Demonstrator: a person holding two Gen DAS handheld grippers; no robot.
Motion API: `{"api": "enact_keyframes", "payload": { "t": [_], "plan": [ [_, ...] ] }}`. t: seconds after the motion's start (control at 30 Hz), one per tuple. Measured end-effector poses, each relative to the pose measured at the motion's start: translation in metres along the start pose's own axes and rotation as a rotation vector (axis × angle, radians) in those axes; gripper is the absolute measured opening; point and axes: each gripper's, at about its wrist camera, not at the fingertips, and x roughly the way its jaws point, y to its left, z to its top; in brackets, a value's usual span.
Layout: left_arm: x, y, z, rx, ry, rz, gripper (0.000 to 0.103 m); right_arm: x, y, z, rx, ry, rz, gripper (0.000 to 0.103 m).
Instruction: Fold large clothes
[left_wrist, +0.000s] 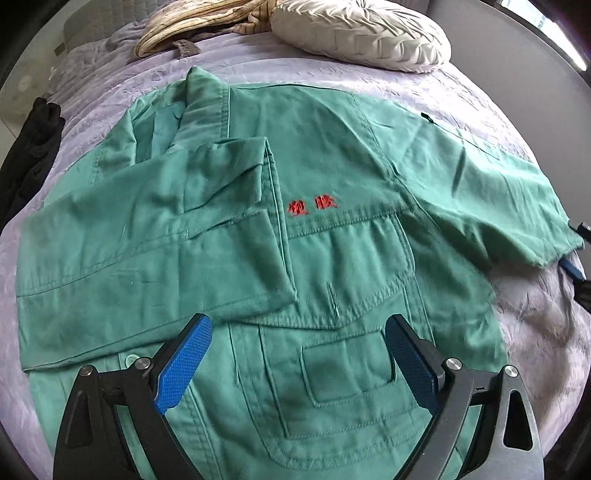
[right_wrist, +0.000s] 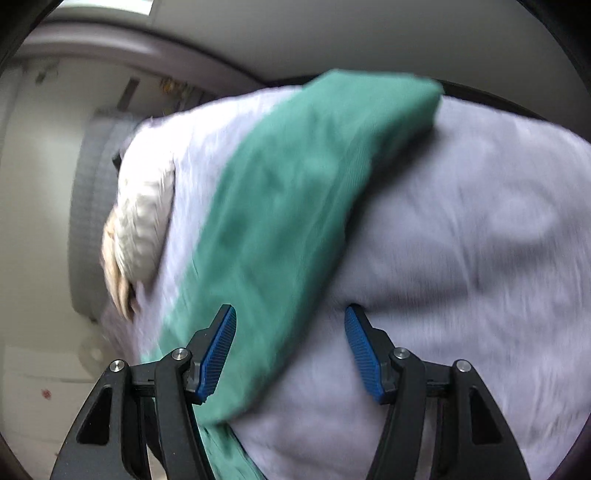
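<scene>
A green work jacket lies spread, front up, on a lilac bedspread, with red embroidered characters on the chest. One sleeve is folded across the front. The other sleeve stretches out to the right. My left gripper hovers open over the lower front near a flap pocket, with nothing between its blue pads. The right wrist view is blurred: my right gripper stands open above a green sleeve that runs slantwise across the bedspread; the pads do not press on it.
A cream pleated cushion and a striped beige cloth lie at the head of the bed. A dark garment hangs at the left edge. A black and blue object shows by the sleeve's cuff. A grey headboard stands beyond the cushion.
</scene>
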Motion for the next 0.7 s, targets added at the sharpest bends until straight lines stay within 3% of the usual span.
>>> {"api": "enact_keyframes", "payload": {
  "t": [0.27,0.3,0.33,0.37,0.4,0.57,0.7],
  "plan": [
    [-0.003,0.016,0.013,-0.047,-0.047,0.039,0.096,0.015,0.012,0.041,0.070,-0.094,0.024,0.065],
    [-0.003,0.021,0.015,-0.059,-0.058,0.051,0.096,0.018,0.013,0.043,0.087,-0.092,0.033,0.057],
    [-0.005,0.028,0.016,-0.076,-0.068,0.065,0.096,0.020,0.014,0.045,0.098,-0.090,0.045,0.028],
    [-0.004,0.033,0.017,-0.088,-0.071,0.072,0.096,0.021,0.014,0.048,0.097,-0.083,0.048,0.010],
    [-0.004,0.040,0.018,-0.104,-0.072,0.078,0.096,0.025,0.018,0.048,0.087,-0.073,0.041,0.004],
    [-0.004,0.071,0.019,-0.148,-0.086,0.126,0.096,0.018,0.065,0.031,-0.083,-0.085,0.043,0.004],
    [-0.006,0.097,0.014,-0.187,-0.095,0.142,0.096,0.018,0.134,-0.002,-0.297,-0.052,0.075,0.004]
  ]
}}
